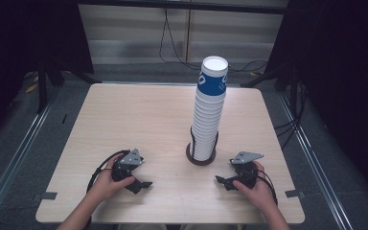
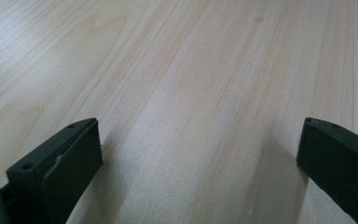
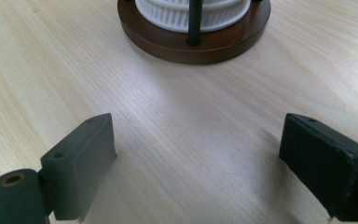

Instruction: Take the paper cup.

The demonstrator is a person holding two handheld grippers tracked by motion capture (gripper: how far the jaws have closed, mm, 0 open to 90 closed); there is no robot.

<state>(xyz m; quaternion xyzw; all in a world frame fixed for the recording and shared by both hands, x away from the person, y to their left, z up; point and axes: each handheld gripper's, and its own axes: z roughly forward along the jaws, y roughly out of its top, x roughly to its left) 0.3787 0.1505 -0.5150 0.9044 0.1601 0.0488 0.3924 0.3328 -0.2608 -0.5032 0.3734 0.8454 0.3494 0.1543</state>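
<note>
1. High view: a tall stack of paper cups [image 1: 208, 112] stands in a dark round holder [image 1: 201, 158] near the bench's [image 1: 124, 115] near edge, centre-right. The top cup has a blue band; its print is unreadable. No cup has been pulled yet.
2. Left gripper view: the left hand-held gripper [image 2: 200, 154] has its jaws apart over bare wood.
3. Right gripper view: the right hand-held gripper [image 3: 198, 149] also has its jaws apart, empty, and faces the holder's wooden base [image 3: 193, 39].

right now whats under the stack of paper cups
The stack of paper cups stands on a round dark wooden base with thin black upright rods around it, on the table. The middle of the base is covered by the bottom cup.
</note>
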